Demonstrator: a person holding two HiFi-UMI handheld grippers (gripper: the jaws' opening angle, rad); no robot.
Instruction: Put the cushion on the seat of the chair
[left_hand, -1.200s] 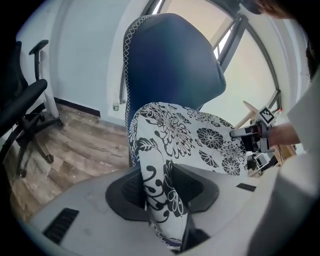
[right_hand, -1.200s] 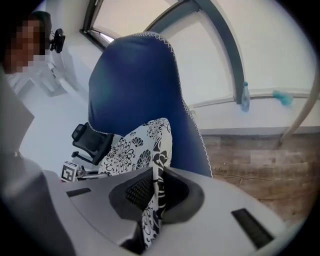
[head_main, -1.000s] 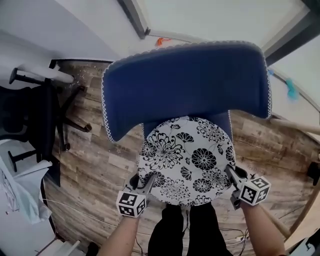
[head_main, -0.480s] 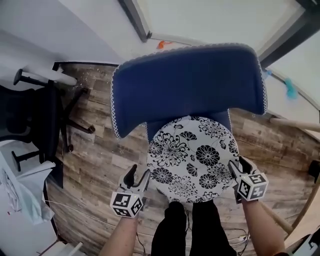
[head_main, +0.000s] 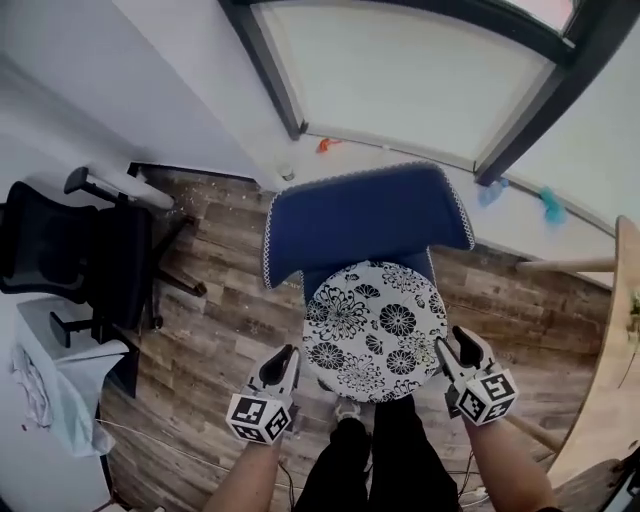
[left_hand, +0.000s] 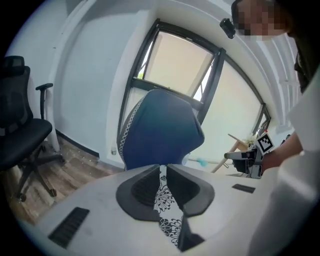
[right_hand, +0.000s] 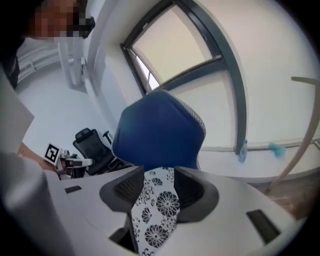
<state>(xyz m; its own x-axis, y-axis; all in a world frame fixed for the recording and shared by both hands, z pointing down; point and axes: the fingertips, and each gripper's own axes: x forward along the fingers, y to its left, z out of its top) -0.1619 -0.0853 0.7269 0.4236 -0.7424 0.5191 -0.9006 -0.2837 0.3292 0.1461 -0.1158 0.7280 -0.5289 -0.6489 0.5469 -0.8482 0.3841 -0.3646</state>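
Observation:
The round white cushion with black flowers (head_main: 375, 330) lies on the seat of the blue chair (head_main: 360, 215), below its backrest. My left gripper (head_main: 281, 362) hangs above the floor off the cushion's front left rim; its jaws are closing to a narrow gap with nothing between them. At the front right rim my right gripper (head_main: 455, 348) stands open and holds nothing. In the left gripper view the cushion (left_hand: 162, 197) shows beyond the jaws of that gripper (left_hand: 163, 167). The right gripper view shows the cushion (right_hand: 155, 210) past the spread jaws of the right gripper (right_hand: 159, 172).
A black office chair (head_main: 70, 250) stands on the wooden floor at the left, with a white bundle (head_main: 50, 390) in front of it. A wooden table edge (head_main: 610, 380) runs along the right. The person's dark legs (head_main: 370, 450) are just before the seat. A large window fills the far wall.
Both grippers have come off the cushion's front rim and risen. The head view has pulled up and back, so the chair looks smaller. The cushion stays on the seat.

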